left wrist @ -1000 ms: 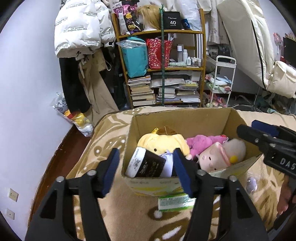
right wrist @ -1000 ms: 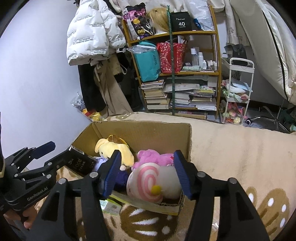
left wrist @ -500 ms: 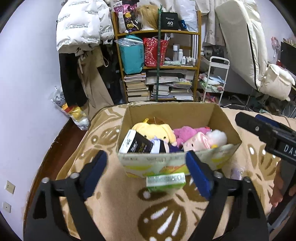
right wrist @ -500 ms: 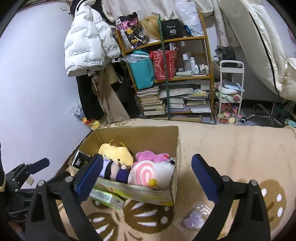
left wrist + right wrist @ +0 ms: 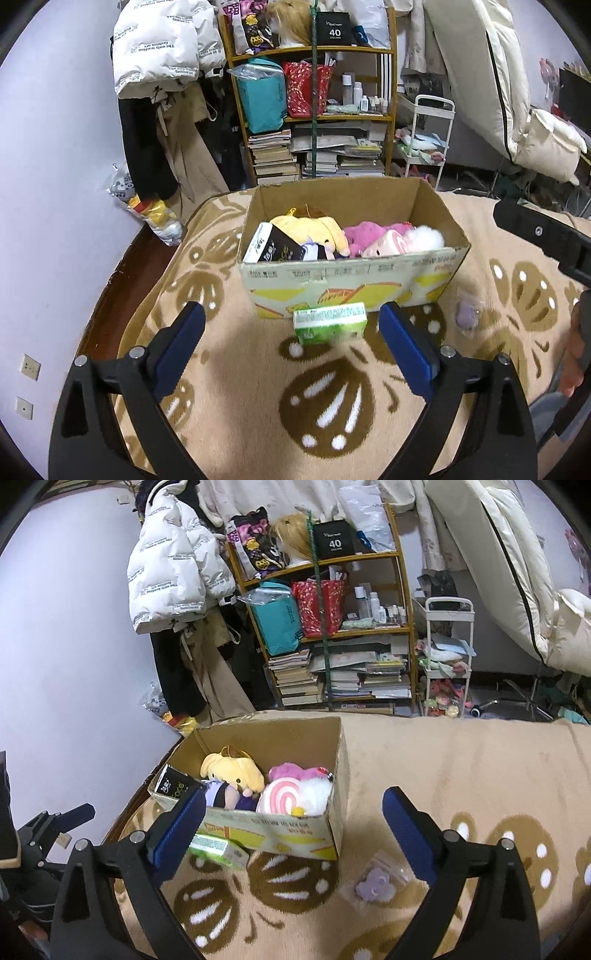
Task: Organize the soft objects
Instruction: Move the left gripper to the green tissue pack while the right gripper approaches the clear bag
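A cardboard box (image 5: 354, 282) (image 5: 273, 830) stands on a beige patterned blanket. In it lie a yellow plush (image 5: 310, 227) (image 5: 232, 771), a pink plush (image 5: 365, 232) (image 5: 295, 771), a pink-swirl white plush (image 5: 406, 242) (image 5: 291, 799) and a black tissue pack (image 5: 273, 249) (image 5: 175, 788). A green tissue pack (image 5: 330, 322) (image 5: 218, 847) lies in front of the box. A small purple item in a clear bag (image 5: 466, 314) (image 5: 373, 884) lies to its right. My left gripper (image 5: 291, 341) is open and empty before the green pack. My right gripper (image 5: 293, 829) is open and empty.
A shelf (image 5: 314, 110) with books and bags stands behind the bed, next to hanging coats (image 5: 162, 55) and a white trolley (image 5: 424, 140). The blanket's left edge (image 5: 155, 277) drops to a dark floor. The right gripper shows at the left wrist view's right edge (image 5: 543, 232).
Both grippers have opened wide and drawn back from the box. The black tissue pack and the swirl plush, held a second ago, now lie in the box.
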`<state>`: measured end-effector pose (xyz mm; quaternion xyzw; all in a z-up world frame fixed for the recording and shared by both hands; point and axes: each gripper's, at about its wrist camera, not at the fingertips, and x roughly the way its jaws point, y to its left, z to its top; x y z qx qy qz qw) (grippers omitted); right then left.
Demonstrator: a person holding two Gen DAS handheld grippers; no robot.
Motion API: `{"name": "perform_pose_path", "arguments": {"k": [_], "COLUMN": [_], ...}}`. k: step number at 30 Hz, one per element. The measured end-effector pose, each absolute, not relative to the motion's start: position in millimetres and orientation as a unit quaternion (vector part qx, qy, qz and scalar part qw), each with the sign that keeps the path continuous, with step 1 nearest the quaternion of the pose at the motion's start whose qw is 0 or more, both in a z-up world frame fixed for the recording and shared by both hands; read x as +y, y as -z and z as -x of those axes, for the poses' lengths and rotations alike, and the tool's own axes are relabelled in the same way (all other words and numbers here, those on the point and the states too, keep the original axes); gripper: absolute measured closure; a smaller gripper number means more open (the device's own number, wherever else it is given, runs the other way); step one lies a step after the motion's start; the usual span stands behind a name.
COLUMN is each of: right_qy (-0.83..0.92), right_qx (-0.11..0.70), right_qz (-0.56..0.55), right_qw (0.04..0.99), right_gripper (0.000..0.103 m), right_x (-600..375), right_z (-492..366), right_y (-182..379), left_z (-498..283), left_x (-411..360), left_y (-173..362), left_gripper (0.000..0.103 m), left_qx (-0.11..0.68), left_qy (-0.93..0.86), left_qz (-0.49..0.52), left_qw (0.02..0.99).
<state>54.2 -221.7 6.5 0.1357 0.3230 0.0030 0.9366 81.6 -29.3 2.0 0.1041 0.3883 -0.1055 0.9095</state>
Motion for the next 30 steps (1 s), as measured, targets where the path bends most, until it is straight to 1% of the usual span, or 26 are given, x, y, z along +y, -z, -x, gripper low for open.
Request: {"name": "perform_pose_path", "arguments": {"k": [9, 30], "right_qy": [0.017, 0.036], "right_qx": [0.346, 0.366], "right_qz": [-0.148, -0.161], "right_qw": [0.926, 0.916], "right_gripper": [0.002, 0.002], "right_x": [-230.6, -236.9], "right_z": [-46.5, -51.3], "right_y": [1.7, 13.1], "left_z": [-72.9, -83.5], "left_x": [-33.1, -31.9], "left_y": [6.3, 13.3], "left_gripper": [0.009, 0.009], "left_qx": [0.396, 0.400], "left_qy": [0.109, 0.113], "left_qz": [-0.125, -0.117], "left_qw": [0.903, 0.902]}}
